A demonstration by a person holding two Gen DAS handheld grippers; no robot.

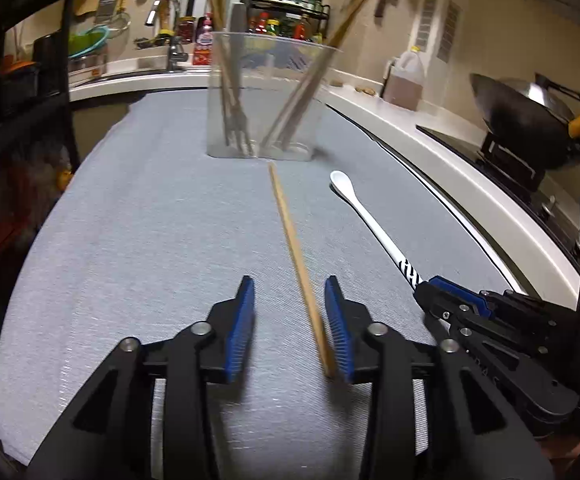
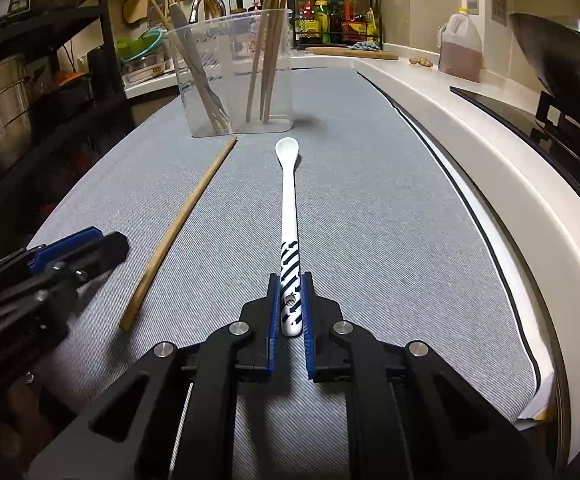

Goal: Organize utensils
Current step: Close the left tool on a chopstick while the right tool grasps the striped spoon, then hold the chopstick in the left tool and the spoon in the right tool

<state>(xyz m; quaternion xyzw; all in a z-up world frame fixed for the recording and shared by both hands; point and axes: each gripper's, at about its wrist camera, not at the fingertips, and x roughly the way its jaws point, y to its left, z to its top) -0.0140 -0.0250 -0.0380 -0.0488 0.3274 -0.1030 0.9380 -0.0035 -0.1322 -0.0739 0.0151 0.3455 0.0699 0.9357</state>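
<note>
- My right claw [image 2: 290,304] pinches spoon [image 2: 288,200] handle; bowl ahead, nr cup [image 2: 234,76].
- My left claw [image 1: 290,328] spread; chopstick [image 1: 295,256] betw. pads, unheld.
- Risk: end-grip, spoon may pivot/slip on lift.

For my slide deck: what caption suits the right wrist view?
Right tool shut on striped spoon; chopstick lies alongside.

The left black tongs with blue ribbed pads [image 1: 289,286] point forward and downward, their jaws parted, a thin wooden chopstick [image 1: 295,252] lying loose between them against the right-hand pad. Beside them, the right black tongs with blue pads [image 2: 290,280] tilt downward too, clamped on the striped handle end of a white spoon [image 2: 288,200].
</note>
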